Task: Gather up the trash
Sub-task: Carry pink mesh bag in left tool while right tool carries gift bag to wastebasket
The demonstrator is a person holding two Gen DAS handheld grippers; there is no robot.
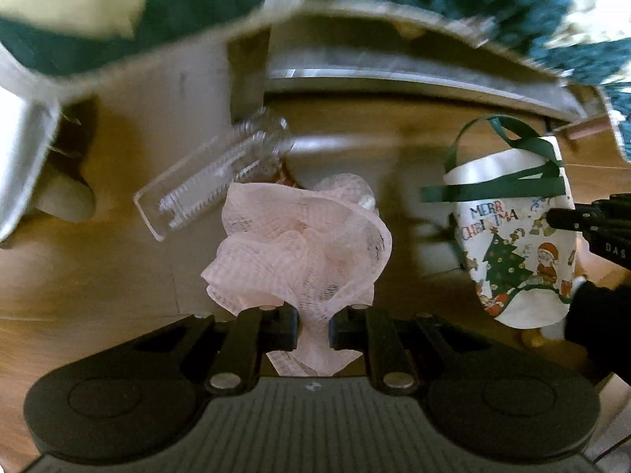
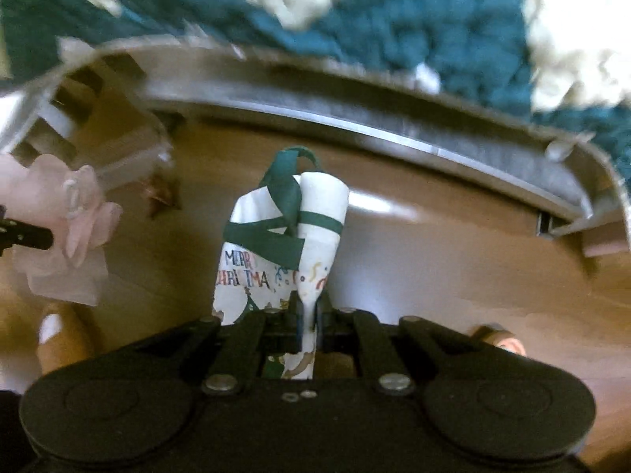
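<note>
Holding 1 piece of trash in each claw, the person appears to be mid-carry, with both items lifted above a wooden surface that reads as floor or tabletop. The left claw [image 1: 313,329] is clamped narrow on a crumpled pink mesh wrapper [image 1: 299,244], which bunches up ahead of the fingers. The right claw [image 2: 309,325] is pinched tight on the lower edge of a white Merry Christmas paper bag [image 2: 276,244] with green ribbon handles, which stands up from the fingers. A clear plastic box [image 1: 213,181] lies on the wood just beyond the mesh, apart from it and not yet collected. Behind runs a grey metal rail [image 2: 394,126], then a teal and cream rug [image 2: 394,12]. No bin shows in either view, so the next move likely calls for carrying both loads to a container without loosening either grip, then coming for the plastic box.
</note>
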